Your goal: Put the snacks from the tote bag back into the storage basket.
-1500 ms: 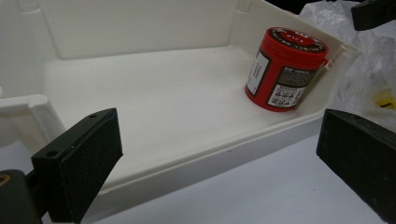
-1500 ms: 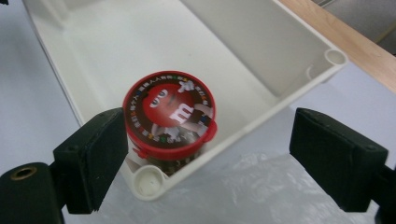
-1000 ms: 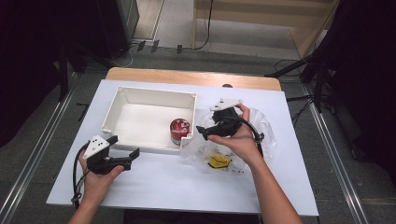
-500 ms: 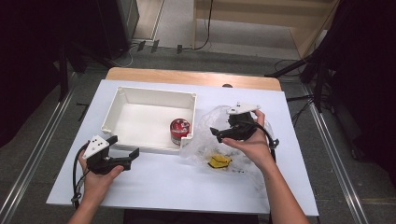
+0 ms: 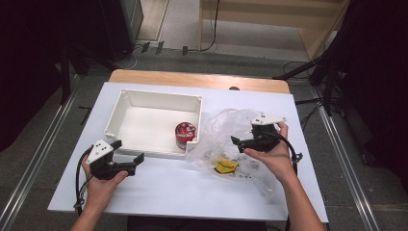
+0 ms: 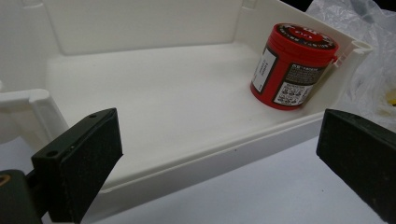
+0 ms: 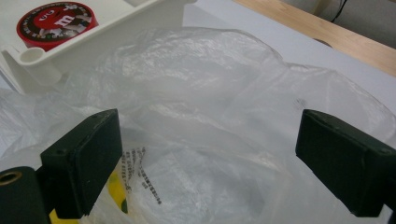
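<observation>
Bag [image 5: 231, 139] lies crumpled just right of tray [image 5: 122, 108], yellow item [image 5: 225, 166] inside. Right gripper [image 5: 239, 142] over bag, jaws wide, empty. Left gripper [image 5: 130, 156] near tray's front wall, wide, empty. Film likely thin, light, slippery; pinch raised fold, not contents.

The red tub [image 7: 55, 24] standing in the corner of the white tray [image 7: 140, 18] carries large white letters on its lid that read, it seems, "m" and "m", with smaller white lettering above them too blurred to make out. In the left gripper view the tub's side bears a white label [image 6: 295, 88] with black fine print and what looks like two square codes, none of it legible. The clear plastic bag [image 7: 224, 116] beside the tray shows a short run of small black print [image 7: 140, 175], unreadable.
</observation>
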`<state>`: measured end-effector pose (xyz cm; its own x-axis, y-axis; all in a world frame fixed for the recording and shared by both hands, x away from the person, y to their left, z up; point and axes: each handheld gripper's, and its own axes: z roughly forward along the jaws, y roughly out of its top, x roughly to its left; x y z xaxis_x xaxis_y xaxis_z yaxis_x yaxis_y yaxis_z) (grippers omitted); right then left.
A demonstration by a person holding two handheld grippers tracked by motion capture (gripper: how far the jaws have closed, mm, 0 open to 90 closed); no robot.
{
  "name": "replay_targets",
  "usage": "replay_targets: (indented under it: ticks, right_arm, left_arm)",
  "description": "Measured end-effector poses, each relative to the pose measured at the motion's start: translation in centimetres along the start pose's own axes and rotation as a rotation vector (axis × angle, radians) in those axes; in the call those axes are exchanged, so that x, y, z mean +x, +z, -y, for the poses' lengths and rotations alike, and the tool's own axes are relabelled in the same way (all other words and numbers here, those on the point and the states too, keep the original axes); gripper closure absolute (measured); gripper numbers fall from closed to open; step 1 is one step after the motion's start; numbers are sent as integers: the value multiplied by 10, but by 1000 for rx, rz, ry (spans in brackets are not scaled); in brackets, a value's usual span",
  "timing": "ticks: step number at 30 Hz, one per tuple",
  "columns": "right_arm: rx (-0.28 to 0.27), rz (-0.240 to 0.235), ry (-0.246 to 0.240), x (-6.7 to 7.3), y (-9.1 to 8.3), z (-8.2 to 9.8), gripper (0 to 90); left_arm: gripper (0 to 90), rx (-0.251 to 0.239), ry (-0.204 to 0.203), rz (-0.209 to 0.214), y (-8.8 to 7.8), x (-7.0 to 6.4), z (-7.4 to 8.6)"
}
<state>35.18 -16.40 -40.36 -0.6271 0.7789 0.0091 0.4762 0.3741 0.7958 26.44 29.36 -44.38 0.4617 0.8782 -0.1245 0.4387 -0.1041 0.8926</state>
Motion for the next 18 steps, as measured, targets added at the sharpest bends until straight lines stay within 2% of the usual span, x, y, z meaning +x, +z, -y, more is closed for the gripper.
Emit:
replay_targets:
  ticks: [18]
  right_arm:
    - [-14, 50, 61, -21, -21, 35, 79]
  left_arm:
    - [3, 0, 1, -2, 0, 0, 0]
